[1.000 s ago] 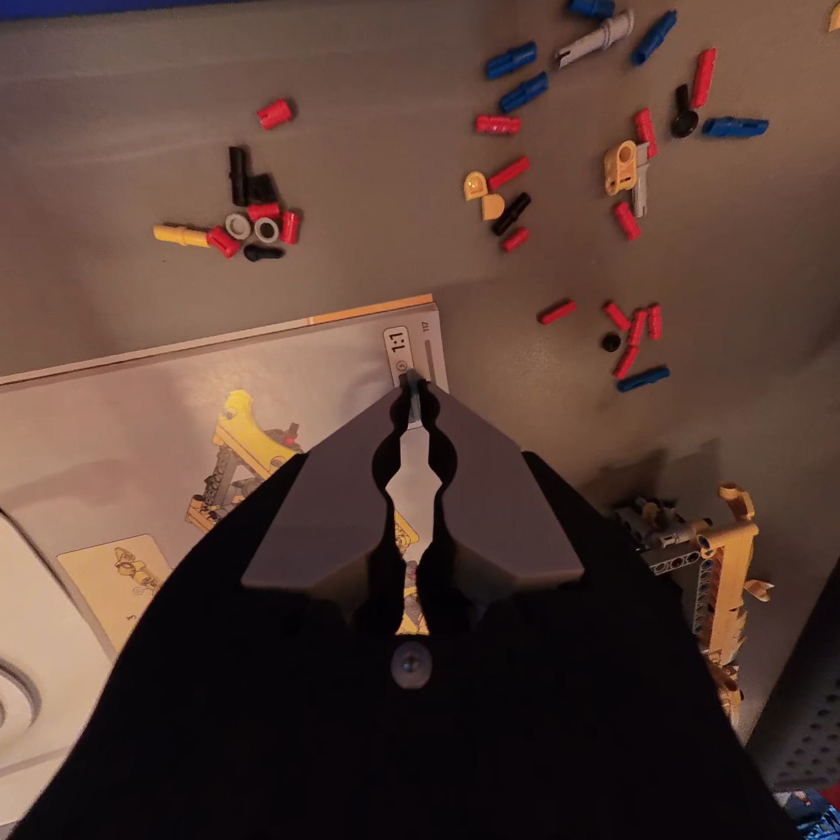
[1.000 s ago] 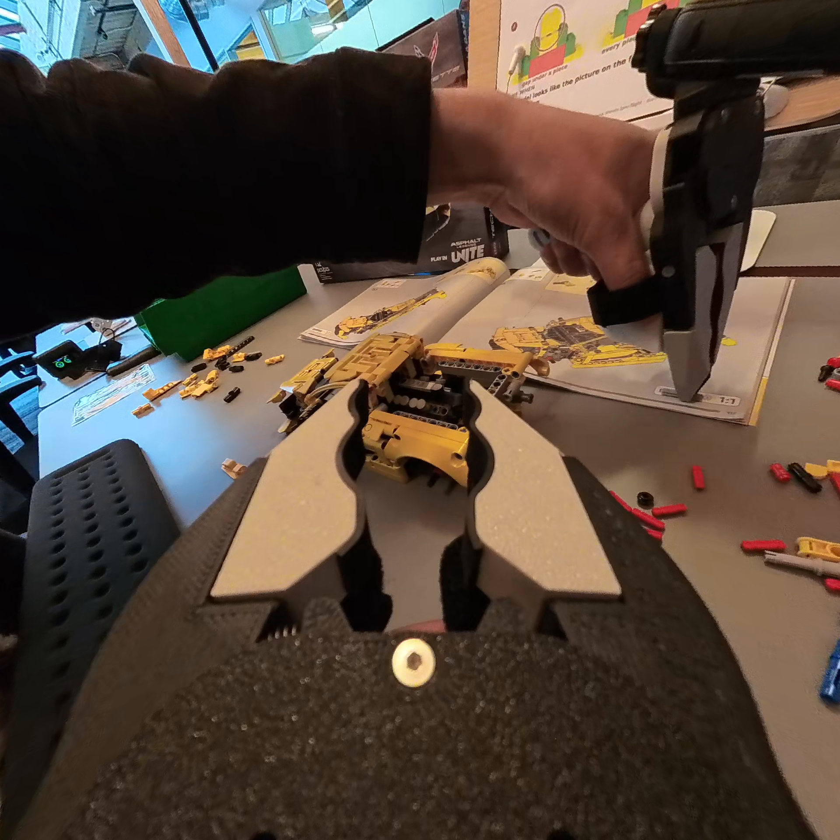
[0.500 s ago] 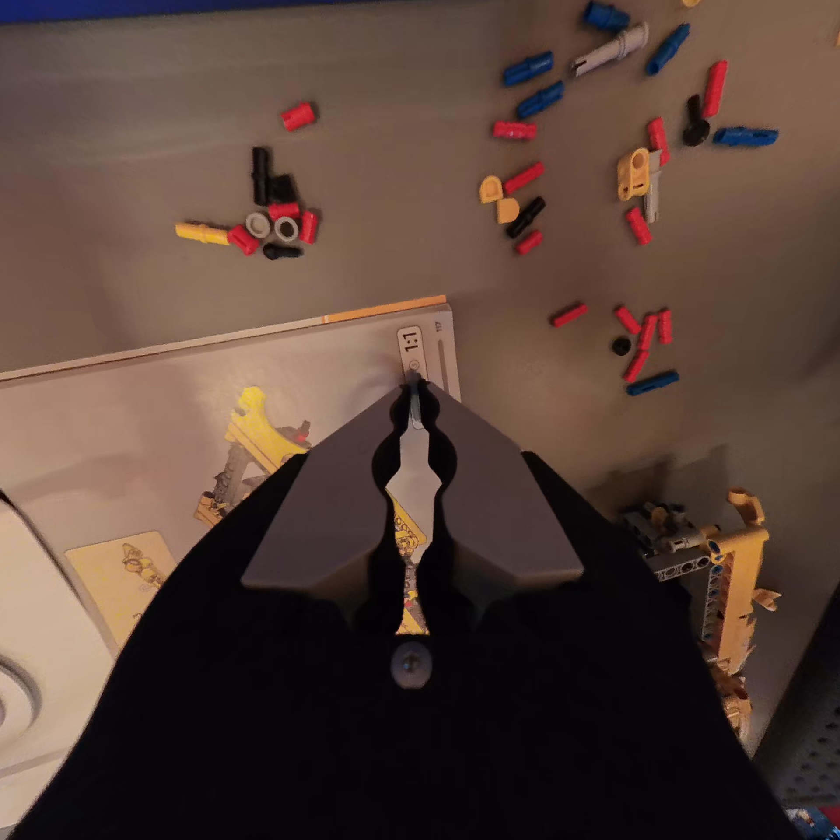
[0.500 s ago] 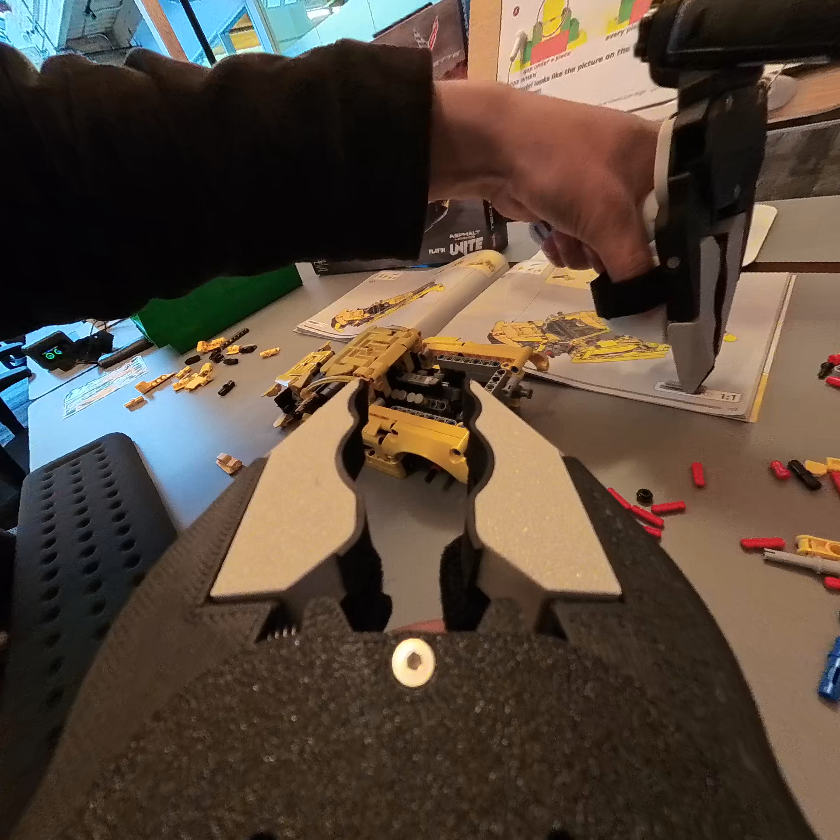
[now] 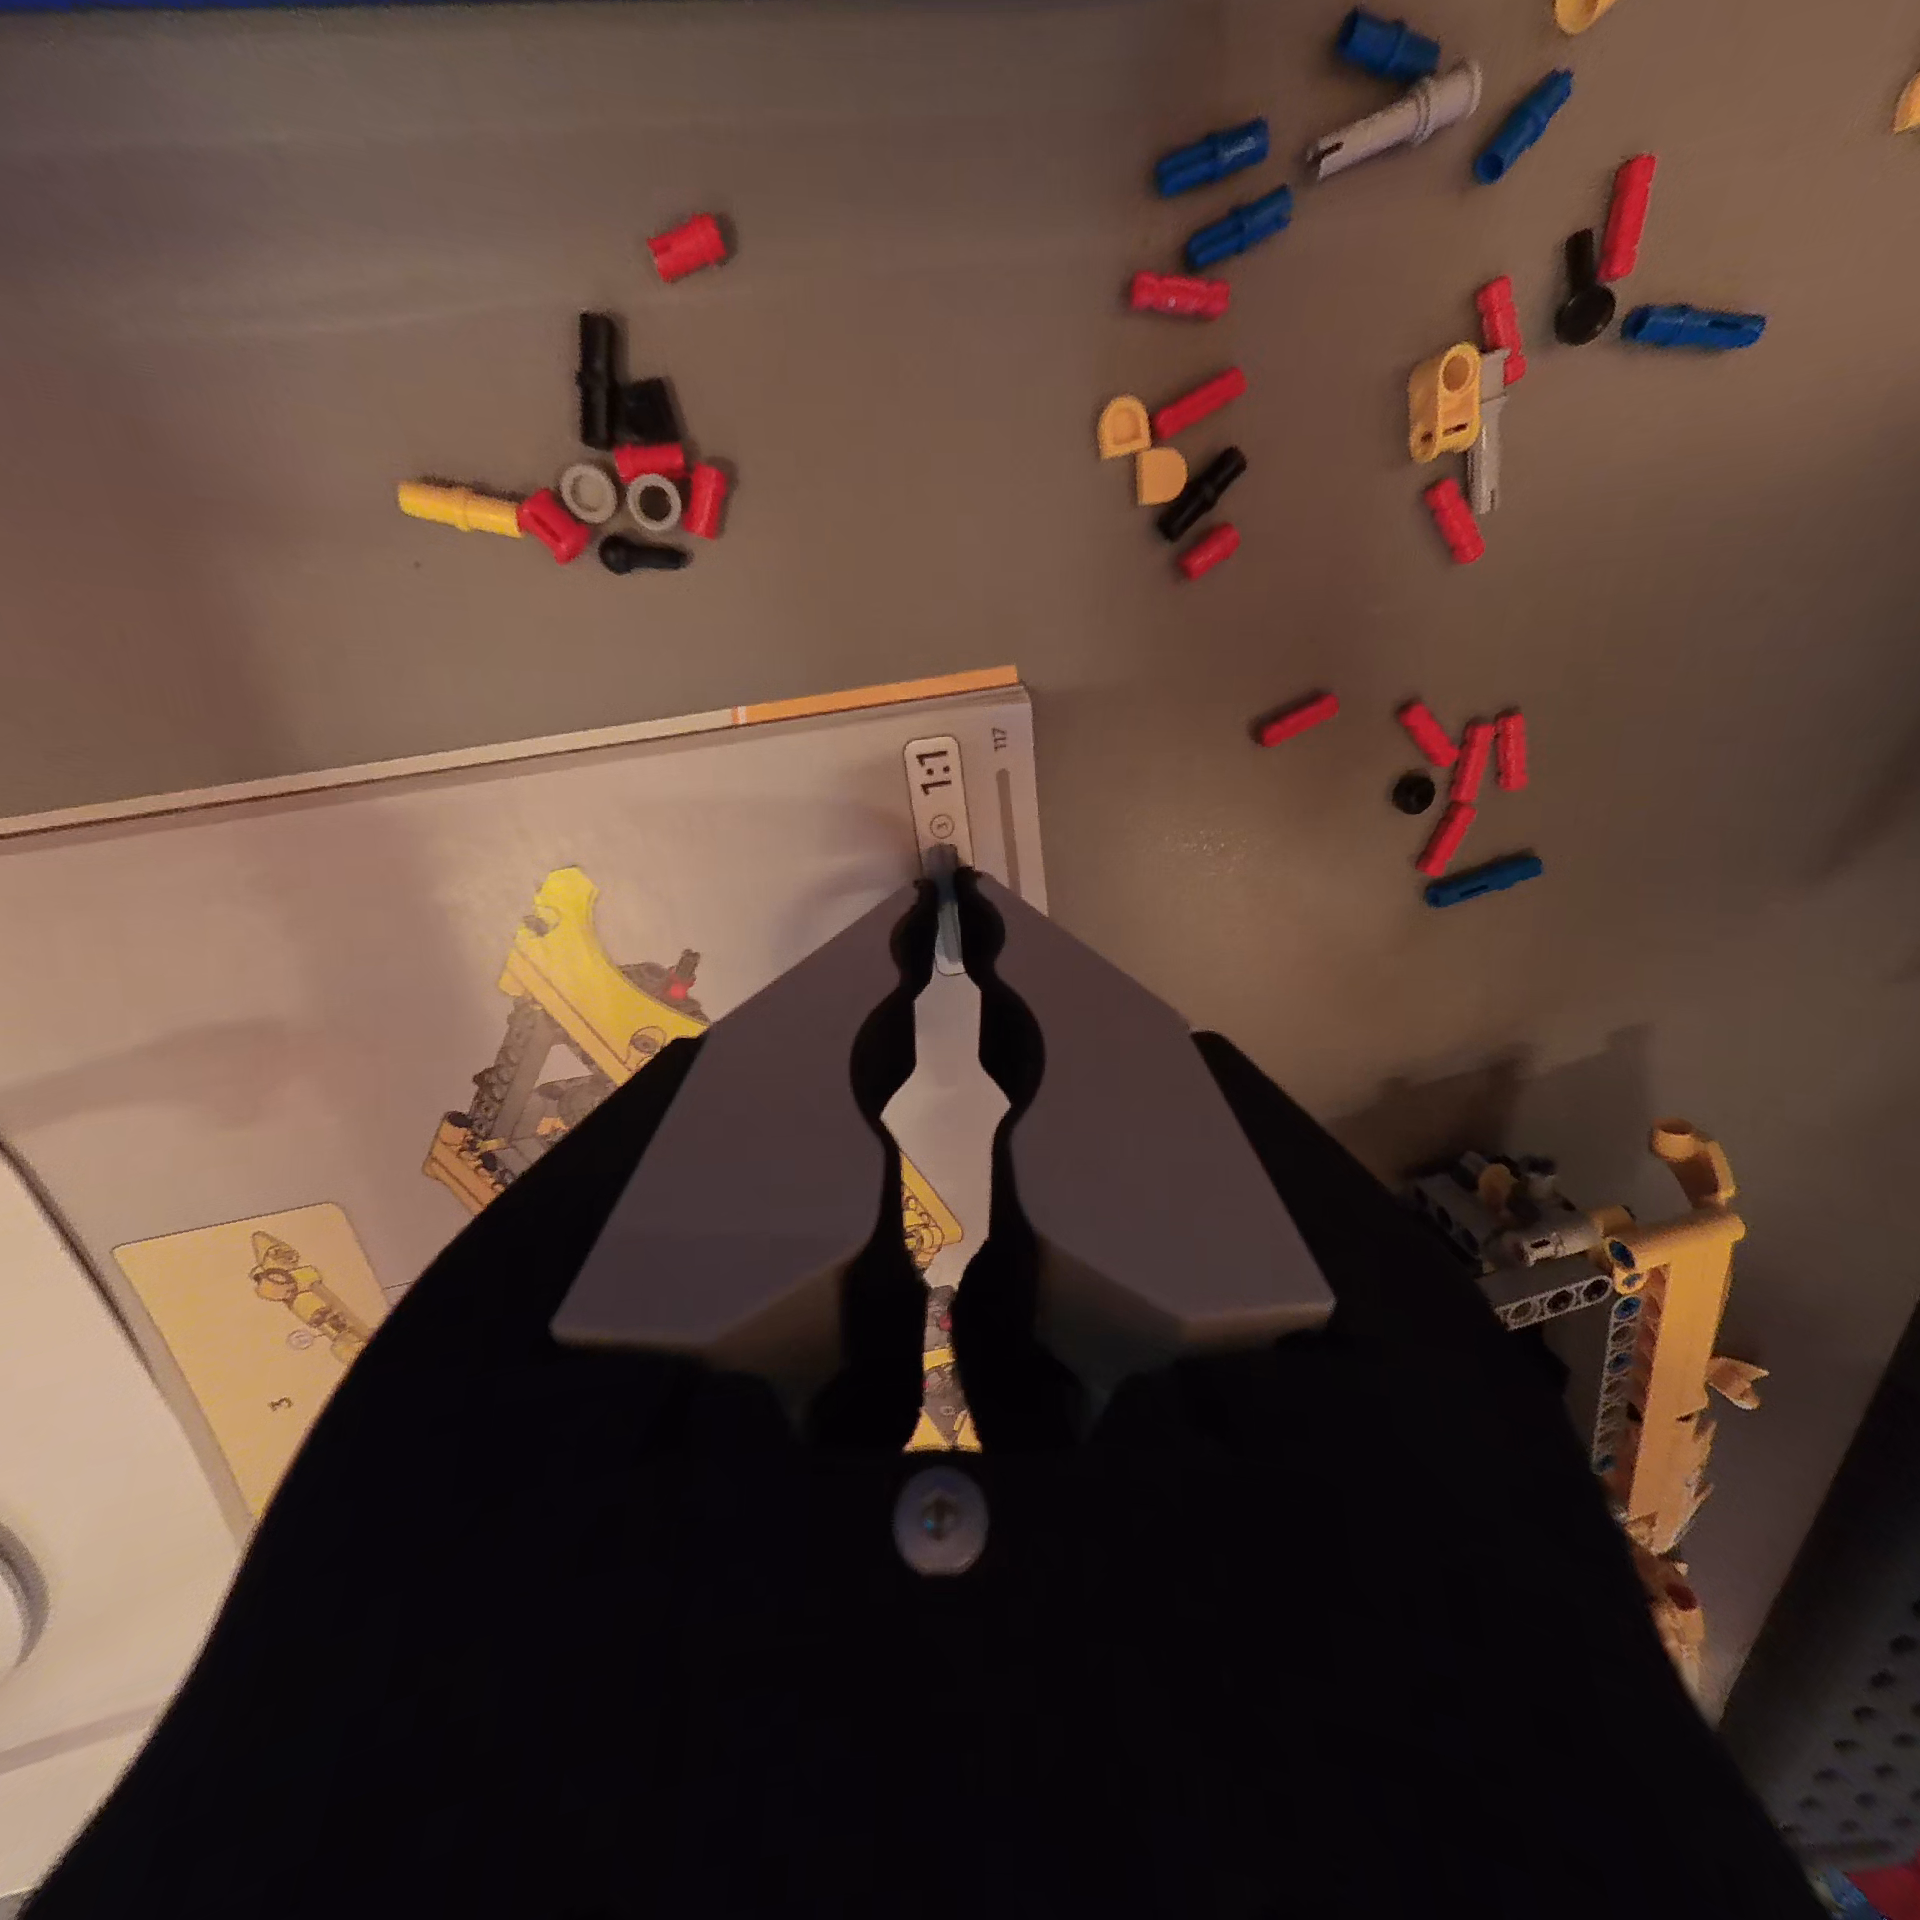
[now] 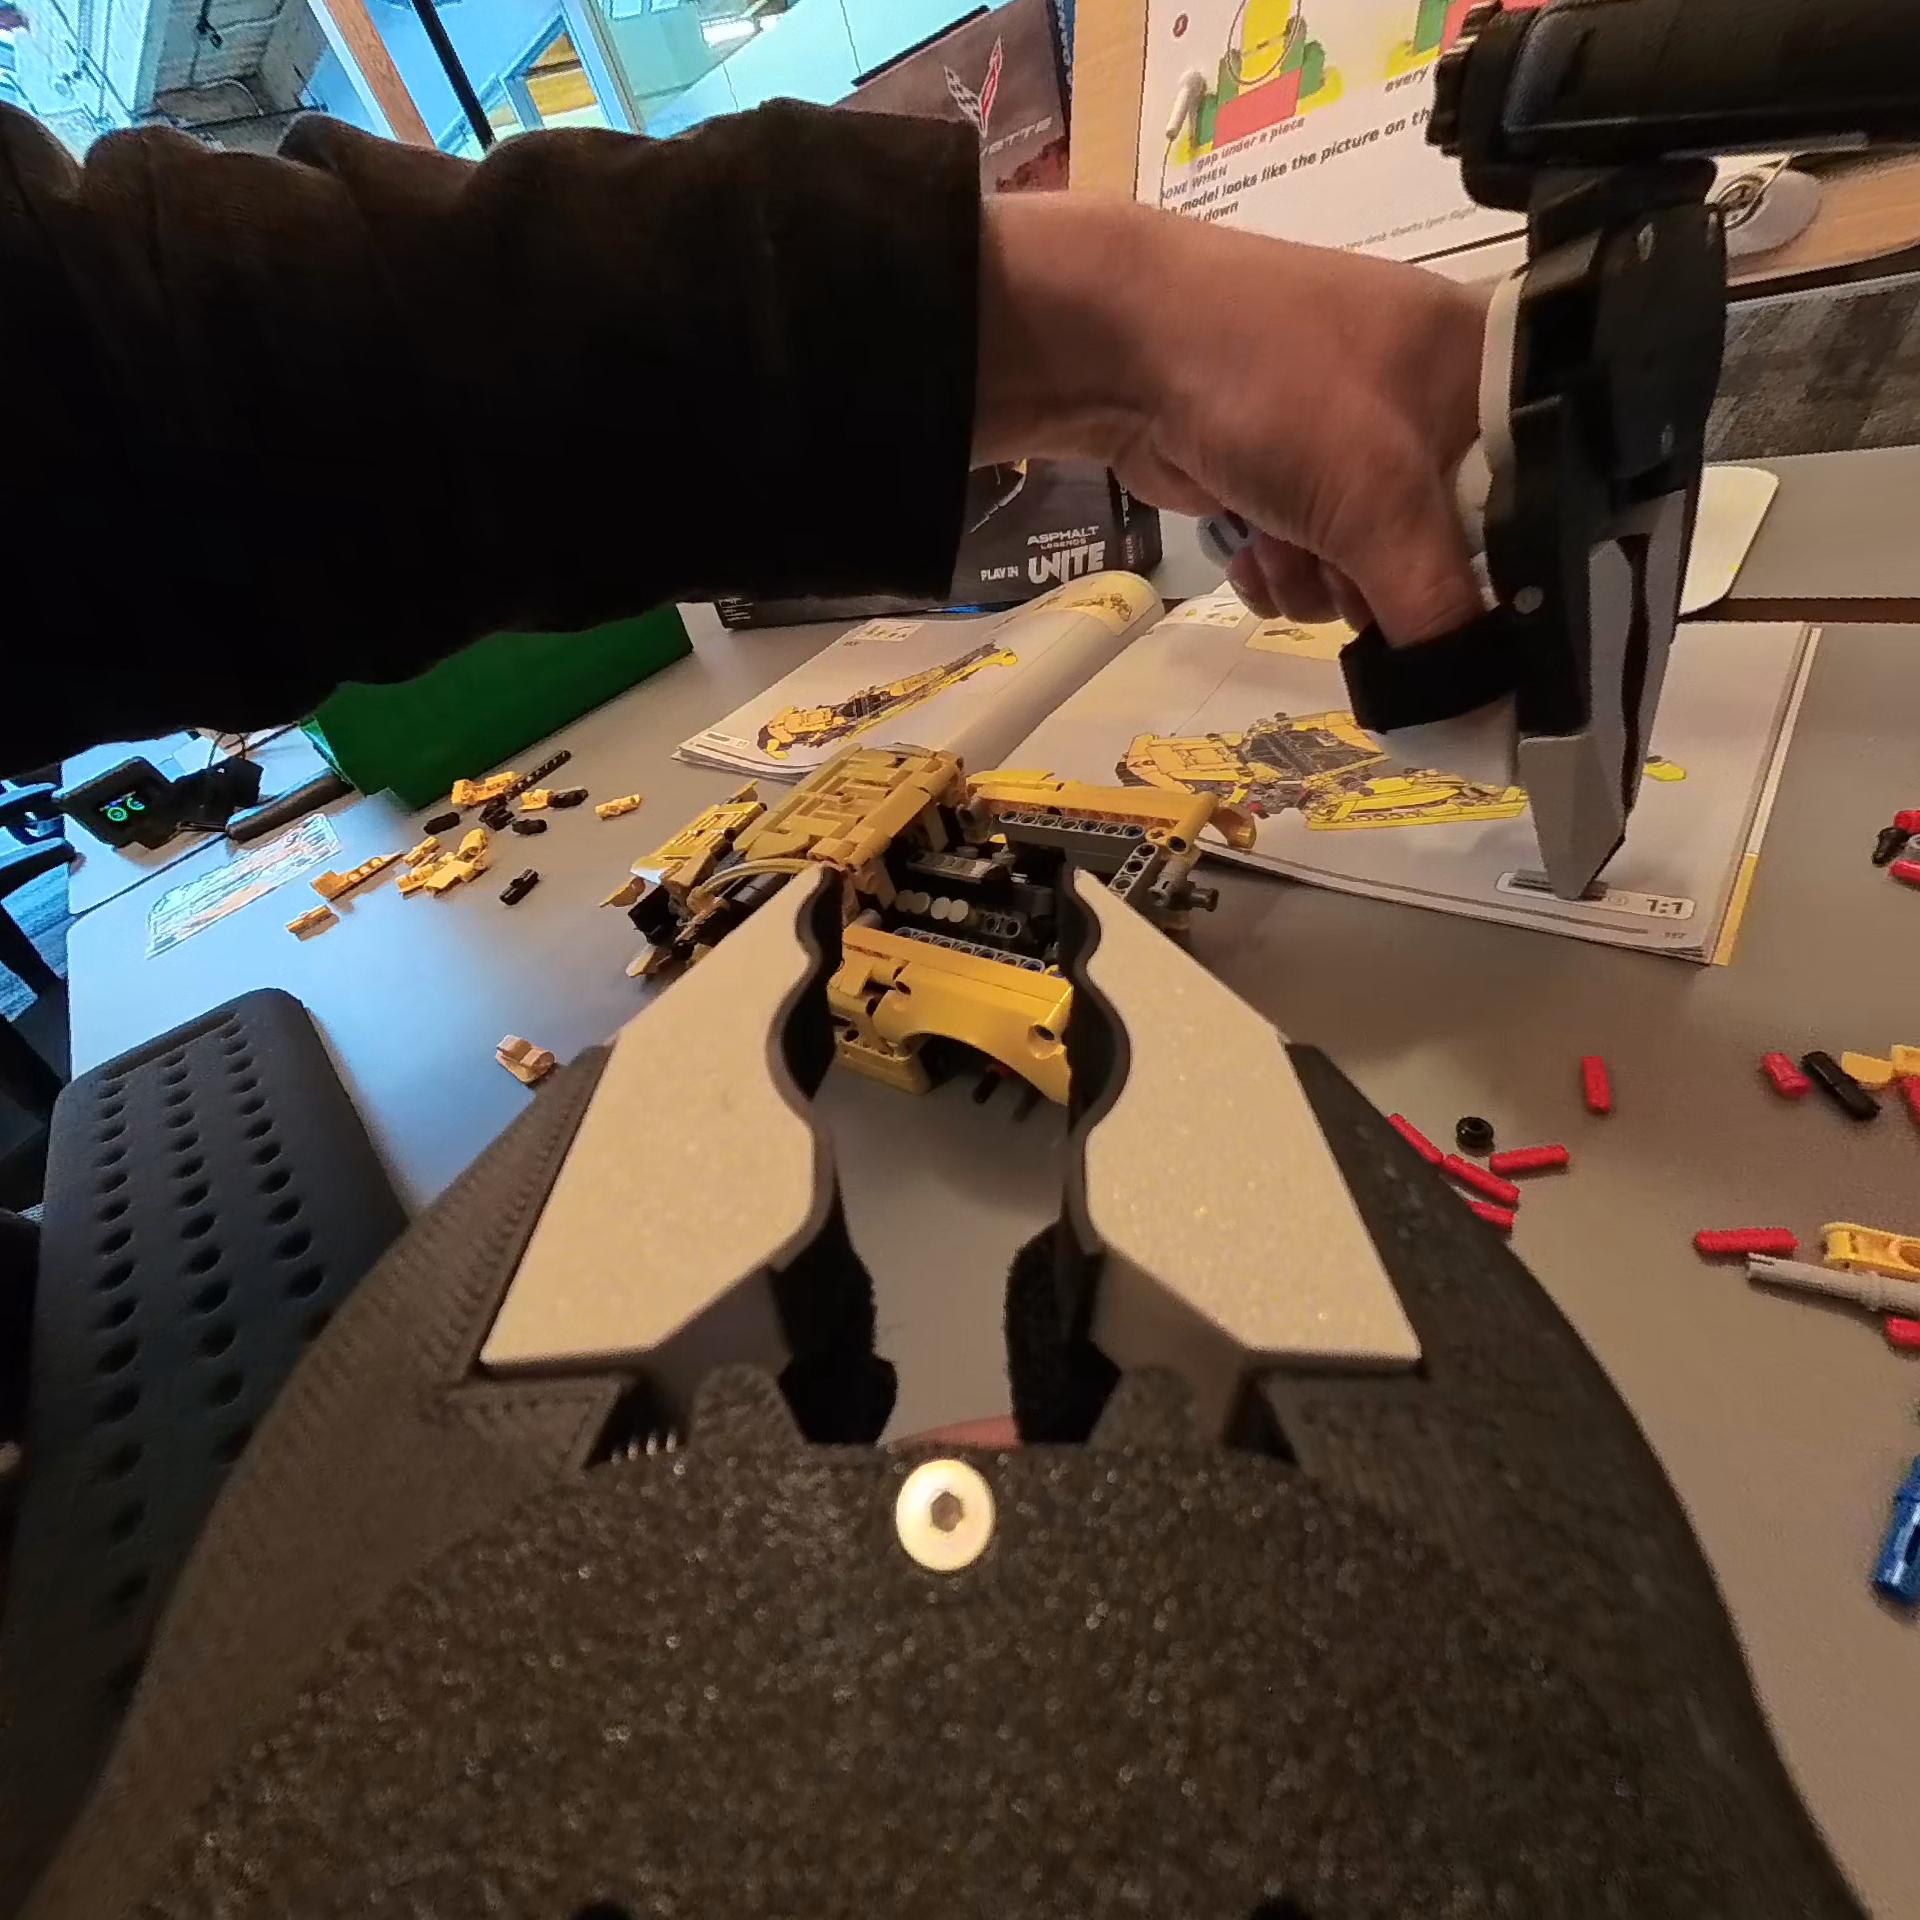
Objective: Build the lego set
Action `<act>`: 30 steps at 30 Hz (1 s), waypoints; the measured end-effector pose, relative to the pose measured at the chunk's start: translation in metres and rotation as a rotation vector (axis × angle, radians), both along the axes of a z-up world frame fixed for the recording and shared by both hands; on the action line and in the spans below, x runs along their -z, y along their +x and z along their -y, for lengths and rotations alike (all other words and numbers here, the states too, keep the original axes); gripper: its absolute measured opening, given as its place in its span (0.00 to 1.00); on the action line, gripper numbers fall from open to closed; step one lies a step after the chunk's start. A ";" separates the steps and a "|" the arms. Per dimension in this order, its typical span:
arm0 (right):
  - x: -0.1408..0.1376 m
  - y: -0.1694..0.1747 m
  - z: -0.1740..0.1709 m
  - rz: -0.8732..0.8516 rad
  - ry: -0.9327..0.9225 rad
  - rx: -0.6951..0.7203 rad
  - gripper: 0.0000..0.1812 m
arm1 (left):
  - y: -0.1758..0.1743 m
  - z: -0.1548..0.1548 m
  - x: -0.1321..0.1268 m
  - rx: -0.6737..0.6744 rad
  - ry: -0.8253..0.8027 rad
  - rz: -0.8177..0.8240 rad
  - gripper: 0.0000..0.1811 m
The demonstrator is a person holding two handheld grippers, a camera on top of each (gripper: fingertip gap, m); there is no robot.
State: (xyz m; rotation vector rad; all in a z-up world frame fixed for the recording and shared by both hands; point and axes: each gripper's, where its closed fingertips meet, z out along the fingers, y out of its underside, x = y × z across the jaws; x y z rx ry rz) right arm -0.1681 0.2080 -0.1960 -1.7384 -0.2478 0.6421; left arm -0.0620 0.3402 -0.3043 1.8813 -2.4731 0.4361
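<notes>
Much is built: the yellow model [image 6: 935, 894] sits mid-frame between the spread right claw [image 6: 948, 935]. Left claw [image 5: 943, 883] pinches a grey pin [image 5: 945, 871] over the manual [image 5: 623, 831]; loose pins [image 5: 1455, 790] upper right remain unplaced

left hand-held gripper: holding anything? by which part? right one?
Left hand-held gripper pinches a small grey pin near one end, over the instruction booklet. Right hand-held gripper is open, empty.
</notes>
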 end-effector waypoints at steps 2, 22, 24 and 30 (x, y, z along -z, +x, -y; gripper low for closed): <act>0.000 0.000 0.000 0.001 -0.001 0.000 0.23 | 0.000 0.000 0.000 0.001 0.008 0.001 0.02; 0.002 0.014 -0.006 0.063 0.015 0.088 0.22 | -0.184 0.212 -0.052 -0.423 -0.151 0.392 0.02; 0.004 0.013 -0.007 0.080 0.013 0.089 0.22 | -0.180 0.224 -0.038 -0.432 -0.175 0.383 0.02; 0.008 0.013 -0.008 0.102 0.002 0.097 0.22 | -0.173 0.228 -0.017 -0.380 -0.143 0.321 0.02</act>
